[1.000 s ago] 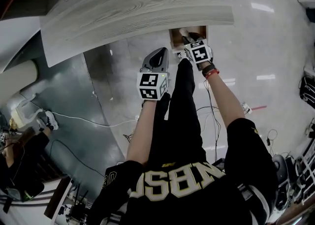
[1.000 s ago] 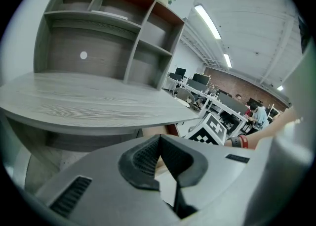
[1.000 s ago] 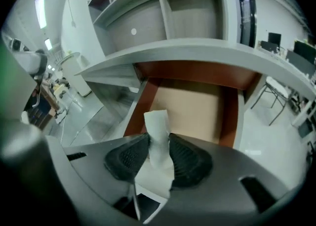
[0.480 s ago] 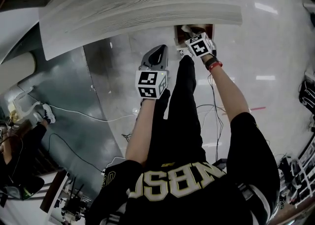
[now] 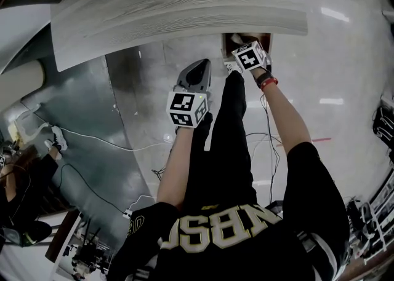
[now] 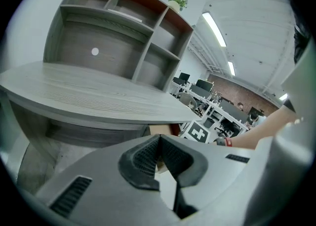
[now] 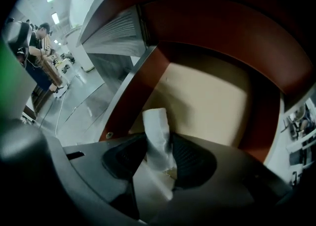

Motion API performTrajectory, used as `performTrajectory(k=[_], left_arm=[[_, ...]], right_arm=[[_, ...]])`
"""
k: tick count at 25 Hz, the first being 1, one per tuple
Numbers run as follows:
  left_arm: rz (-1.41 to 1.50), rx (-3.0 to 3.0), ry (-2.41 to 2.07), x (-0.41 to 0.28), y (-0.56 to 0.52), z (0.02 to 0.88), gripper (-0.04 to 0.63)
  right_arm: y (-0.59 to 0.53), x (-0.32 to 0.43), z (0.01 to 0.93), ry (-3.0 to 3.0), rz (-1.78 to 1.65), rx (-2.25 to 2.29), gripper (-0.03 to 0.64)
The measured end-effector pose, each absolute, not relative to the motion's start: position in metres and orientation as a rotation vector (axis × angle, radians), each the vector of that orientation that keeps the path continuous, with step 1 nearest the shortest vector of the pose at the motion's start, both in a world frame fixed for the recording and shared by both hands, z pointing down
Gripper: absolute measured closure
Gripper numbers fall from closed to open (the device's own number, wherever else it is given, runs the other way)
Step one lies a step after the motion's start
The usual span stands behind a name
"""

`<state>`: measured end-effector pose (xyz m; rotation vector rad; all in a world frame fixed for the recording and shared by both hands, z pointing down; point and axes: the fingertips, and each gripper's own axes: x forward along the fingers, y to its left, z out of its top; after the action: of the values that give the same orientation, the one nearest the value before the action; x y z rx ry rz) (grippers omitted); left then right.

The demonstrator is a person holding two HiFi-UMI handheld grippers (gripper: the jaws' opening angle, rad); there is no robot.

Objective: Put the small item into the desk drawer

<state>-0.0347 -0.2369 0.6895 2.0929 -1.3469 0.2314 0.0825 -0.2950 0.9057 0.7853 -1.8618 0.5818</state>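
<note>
Two claws out. Right claw point(image 7: 159, 158) sits over the open drawer point(image 7: 207, 104), which is pulled out from under the bench point(image 5: 172, 3). The small white item point(image 7: 157, 131), a crumpled wrapped piece, stands upright between its pads, above the drawer's pale floor. Jaws are opening. Both pads look to be on the item yet, so it isn't dropped.

Left claw point(image 6: 158, 146) is closed on nothing and is held well back from the drawer, pointing at the bench edge.

Step in hand, as I read it: the release. The next move calls for a full opening so the item falls clear inside the drawer walls, then lifting the right claw straight out. Drawer remains to be shut.
</note>
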Motion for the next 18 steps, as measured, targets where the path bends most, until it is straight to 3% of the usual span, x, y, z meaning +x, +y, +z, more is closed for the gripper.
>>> performTrajectory(k=[18], left_arm=[[0.175, 2.097, -1.406, -0.053, -0.235, 0.659, 0.583]], right_arm=[[-0.283, 0.086, 0.846, -1.897, 0.675, 0.887, 0.423]])
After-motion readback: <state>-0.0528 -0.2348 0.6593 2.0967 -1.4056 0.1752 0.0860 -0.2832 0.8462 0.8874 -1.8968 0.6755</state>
